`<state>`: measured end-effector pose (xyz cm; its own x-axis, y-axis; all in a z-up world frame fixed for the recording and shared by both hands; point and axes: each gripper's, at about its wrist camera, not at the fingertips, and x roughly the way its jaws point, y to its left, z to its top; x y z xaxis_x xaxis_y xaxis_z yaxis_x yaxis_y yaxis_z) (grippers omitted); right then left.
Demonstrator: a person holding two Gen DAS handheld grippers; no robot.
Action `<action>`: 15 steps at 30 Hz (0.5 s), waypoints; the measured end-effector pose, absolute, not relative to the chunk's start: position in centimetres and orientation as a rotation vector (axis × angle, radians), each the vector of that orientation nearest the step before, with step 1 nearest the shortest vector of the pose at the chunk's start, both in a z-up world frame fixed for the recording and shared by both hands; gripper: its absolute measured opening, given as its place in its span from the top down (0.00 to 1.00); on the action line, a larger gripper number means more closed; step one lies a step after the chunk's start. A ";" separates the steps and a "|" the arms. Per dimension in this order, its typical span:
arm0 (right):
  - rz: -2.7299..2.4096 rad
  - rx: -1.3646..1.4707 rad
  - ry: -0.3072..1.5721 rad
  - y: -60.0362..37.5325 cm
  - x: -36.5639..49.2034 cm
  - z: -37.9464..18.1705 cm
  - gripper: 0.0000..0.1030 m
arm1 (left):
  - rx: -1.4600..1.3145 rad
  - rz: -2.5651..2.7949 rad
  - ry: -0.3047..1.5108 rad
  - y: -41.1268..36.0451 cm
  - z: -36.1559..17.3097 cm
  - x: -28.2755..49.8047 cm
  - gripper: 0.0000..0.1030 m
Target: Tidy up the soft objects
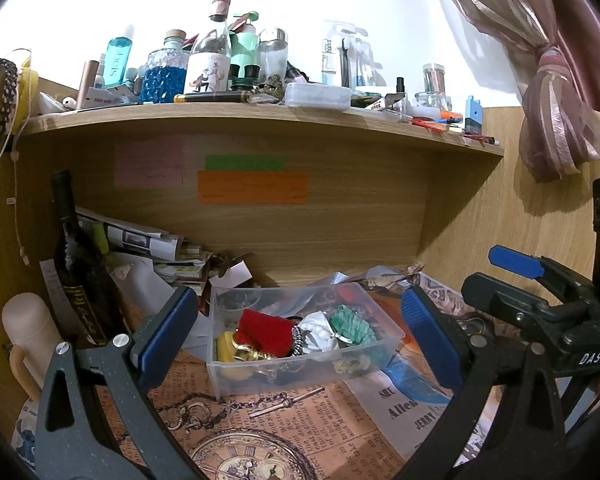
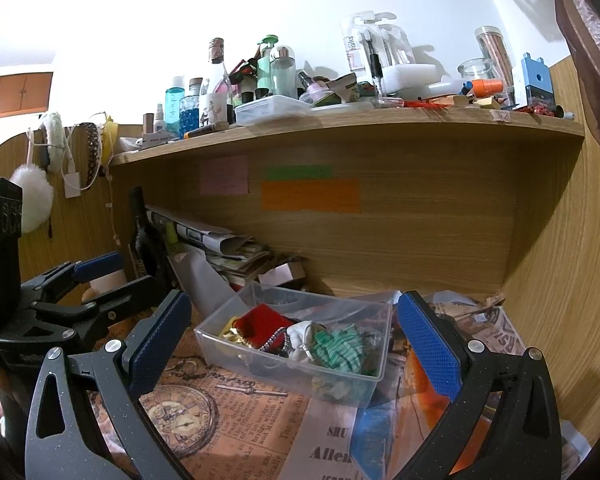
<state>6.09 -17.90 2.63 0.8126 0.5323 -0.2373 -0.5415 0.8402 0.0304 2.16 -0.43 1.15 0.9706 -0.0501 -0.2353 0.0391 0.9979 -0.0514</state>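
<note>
A clear plastic box (image 1: pixel 228 372) (image 2: pixel 216 344) stands on the printed paper on the desk. It holds a red pouch (image 1: pixel 265 330) (image 2: pixel 262 319), a white pouch (image 1: pixel 318 334) (image 2: pixel 302 338), a green striped pouch (image 1: pixel 352 324) (image 2: pixel 338 350) and a gold item (image 1: pixel 244 350). My left gripper (image 1: pixel 300 332) is open and empty, its blue pads on either side of the box. My right gripper (image 2: pixel 294 332) is open and empty, also framing the box. The right gripper shows at the right in the left wrist view (image 1: pixel 540 292); the left one shows at the left in the right wrist view (image 2: pixel 72 296).
A wooden shelf (image 1: pixel 260 120) (image 2: pixel 340 128) crowded with bottles and jars hangs above. A dark wine bottle (image 1: pixel 76 256) (image 2: pixel 144 240), stacked papers (image 1: pixel 148 248) and a cream flask (image 1: pixel 26 328) stand at the left. Wood walls close the back and right. A curtain (image 1: pixel 560 120) hangs at right.
</note>
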 end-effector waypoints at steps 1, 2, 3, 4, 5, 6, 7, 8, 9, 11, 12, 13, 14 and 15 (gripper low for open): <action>0.573 -0.038 0.242 -17.9 6.1 2.6 0.00 | -0.044 -0.045 0.238 -0.5 1.1 2.2 0.00; 0.573 -0.037 0.243 -18.0 6.1 2.6 0.00 | -0.042 -0.044 0.238 -0.6 1.2 2.1 0.00; 0.573 -0.036 0.243 -18.0 6.1 2.6 0.00 | -0.041 -0.043 0.239 -0.8 1.2 2.1 0.00; 0.574 -0.035 0.243 -18.1 6.1 2.5 0.00 | -0.040 -0.043 0.239 -0.8 1.2 2.2 0.00; 0.574 -0.034 0.243 -18.2 6.1 2.5 0.00 | -0.041 -0.044 0.241 -0.9 1.2 2.2 0.00; 0.574 -0.033 0.243 -18.2 6.2 2.5 0.00 | -0.042 -0.043 0.242 -1.0 1.2 2.2 0.00; 0.574 -0.033 0.244 -18.1 6.2 2.5 0.00 | -0.043 -0.041 0.242 -1.0 1.3 2.2 0.00; 0.573 -0.032 0.244 -18.2 6.2 2.5 0.00 | -0.045 -0.041 0.242 -1.0 1.3 2.2 0.00; 0.574 -0.032 0.244 -18.2 6.2 2.5 0.00 | -0.046 -0.040 0.243 -1.0 1.3 2.2 0.00; 0.574 -0.032 0.244 -18.1 6.2 2.5 0.00 | -0.045 -0.042 0.243 -0.9 1.2 2.2 0.00; 0.575 -0.031 0.245 -18.2 6.2 2.5 0.00 | -0.043 -0.041 0.243 -0.9 1.2 2.3 0.00; 0.573 -0.032 0.244 -18.1 6.2 2.5 0.00 | -0.043 -0.043 0.243 -0.8 1.2 2.3 0.00; 0.572 -0.031 0.245 -18.1 6.2 2.5 0.00 | -0.044 -0.046 0.244 -0.8 1.2 2.3 0.00; 0.572 -0.031 0.245 -18.1 6.2 2.5 0.00 | -0.044 -0.047 0.246 -0.8 1.2 2.3 0.00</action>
<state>6.16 -18.11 2.51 0.8124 0.5324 -0.2379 -0.5398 0.8409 0.0388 2.31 -0.79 1.21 0.9688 -0.0517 -0.2422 0.0409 0.9979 -0.0494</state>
